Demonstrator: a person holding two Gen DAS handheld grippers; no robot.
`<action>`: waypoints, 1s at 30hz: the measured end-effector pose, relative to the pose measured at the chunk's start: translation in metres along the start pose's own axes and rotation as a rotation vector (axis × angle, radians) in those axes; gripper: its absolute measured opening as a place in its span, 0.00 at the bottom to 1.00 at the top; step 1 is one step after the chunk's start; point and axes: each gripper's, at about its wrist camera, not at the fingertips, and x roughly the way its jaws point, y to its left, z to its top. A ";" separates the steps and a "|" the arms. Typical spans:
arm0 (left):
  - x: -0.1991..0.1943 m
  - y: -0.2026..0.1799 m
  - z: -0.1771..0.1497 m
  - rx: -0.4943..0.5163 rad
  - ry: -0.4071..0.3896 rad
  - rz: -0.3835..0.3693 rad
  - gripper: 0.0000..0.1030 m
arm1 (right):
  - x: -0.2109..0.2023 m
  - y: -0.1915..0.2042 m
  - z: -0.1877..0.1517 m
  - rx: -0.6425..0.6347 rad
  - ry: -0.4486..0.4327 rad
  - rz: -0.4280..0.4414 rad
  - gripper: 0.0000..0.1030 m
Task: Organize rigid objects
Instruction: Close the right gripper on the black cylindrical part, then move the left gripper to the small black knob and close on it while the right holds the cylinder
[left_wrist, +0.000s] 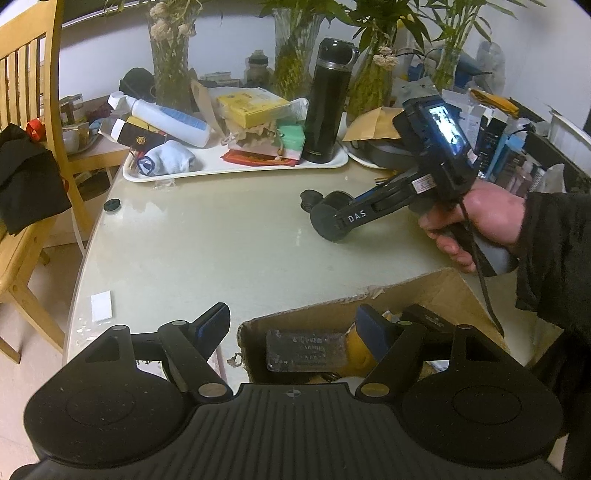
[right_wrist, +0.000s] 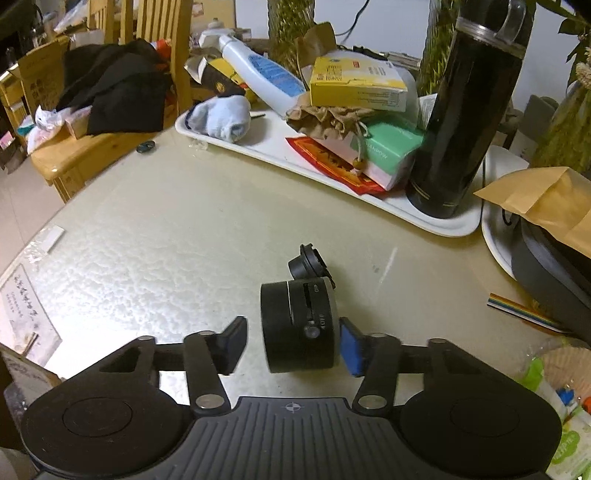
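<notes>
Right tool (right_wrist: 293, 347) is down at the pale glossy bench (right_wrist: 166, 240), jaws straddling the black round cylindrical gadget (right_wrist: 299, 325) that lies there on its side. The blue pad sits right against one face; the other pad stands just clear, so no grip yet. Left tool (left_wrist: 295, 328) hangs wide open and empty over the torn brown cardboard box (left_wrist: 424, 291), which holds a grey metal tin (left_wrist: 304, 349).
</notes>
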 end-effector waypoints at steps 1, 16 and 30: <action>0.000 0.000 0.000 0.000 0.000 0.000 0.73 | 0.002 -0.001 0.000 0.001 0.005 0.001 0.49; 0.000 0.000 0.001 0.000 -0.008 0.006 0.73 | -0.005 -0.013 -0.008 0.084 0.035 -0.016 0.42; -0.004 -0.004 0.009 0.017 -0.037 0.003 0.73 | -0.088 -0.020 -0.023 0.168 -0.053 0.035 0.42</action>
